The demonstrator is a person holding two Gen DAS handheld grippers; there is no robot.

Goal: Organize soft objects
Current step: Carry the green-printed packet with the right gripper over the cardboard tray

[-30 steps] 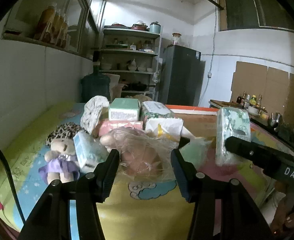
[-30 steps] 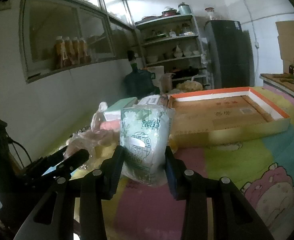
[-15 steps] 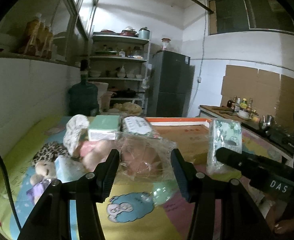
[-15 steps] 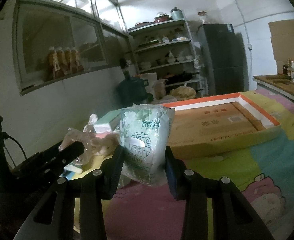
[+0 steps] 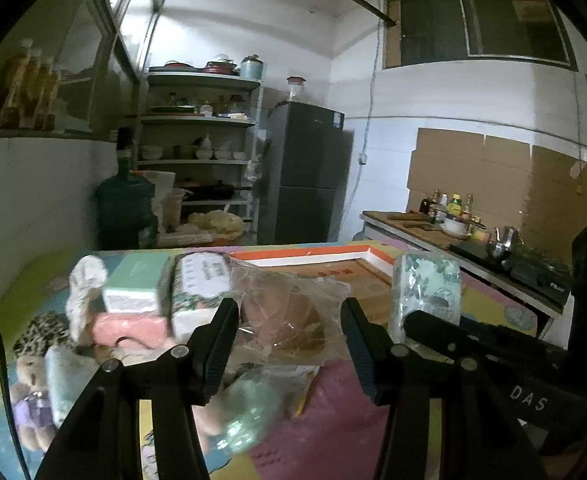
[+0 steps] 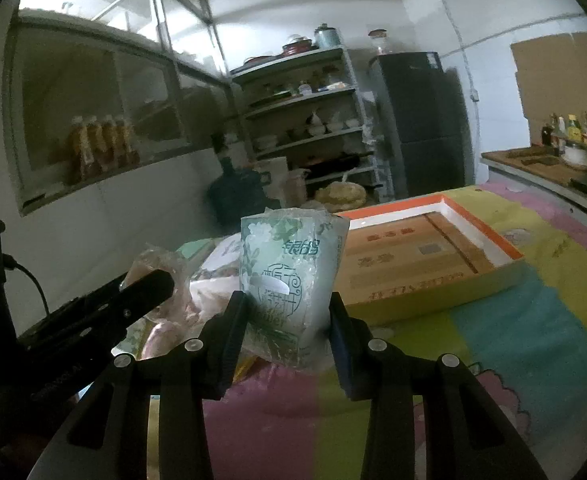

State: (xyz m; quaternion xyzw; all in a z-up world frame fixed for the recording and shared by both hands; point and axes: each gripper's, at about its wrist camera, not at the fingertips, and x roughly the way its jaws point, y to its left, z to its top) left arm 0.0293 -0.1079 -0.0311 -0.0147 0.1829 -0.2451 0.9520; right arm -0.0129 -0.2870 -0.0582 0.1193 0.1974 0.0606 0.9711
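Note:
My left gripper [image 5: 289, 344] is shut on a clear plastic bag with a brown soft item [image 5: 289, 316] and holds it above the mat. My right gripper [image 6: 289, 340] is shut on a green-and-white tissue pack [image 6: 289, 268], also lifted; the pack shows in the left wrist view [image 5: 427, 288]. A shallow cardboard box with an orange-and-white rim [image 6: 425, 248] lies on the mat to the right. The left gripper's bag shows at the left of the right wrist view [image 6: 157, 264].
A pile stays on the colourful mat [image 6: 533, 340]: tissue boxes [image 5: 133, 284], a pink pack [image 5: 129, 328], a leopard plush [image 5: 41, 328], a small bear [image 5: 29, 400], a greenish bag [image 5: 249, 412]. Shelves [image 5: 201, 152], a fridge [image 5: 305, 176] and a counter [image 5: 473, 240] stand behind.
Both grippers have risen with their loads; the pile and mat sit lower in the left wrist view, and the cardboard box has come nearer in both views.

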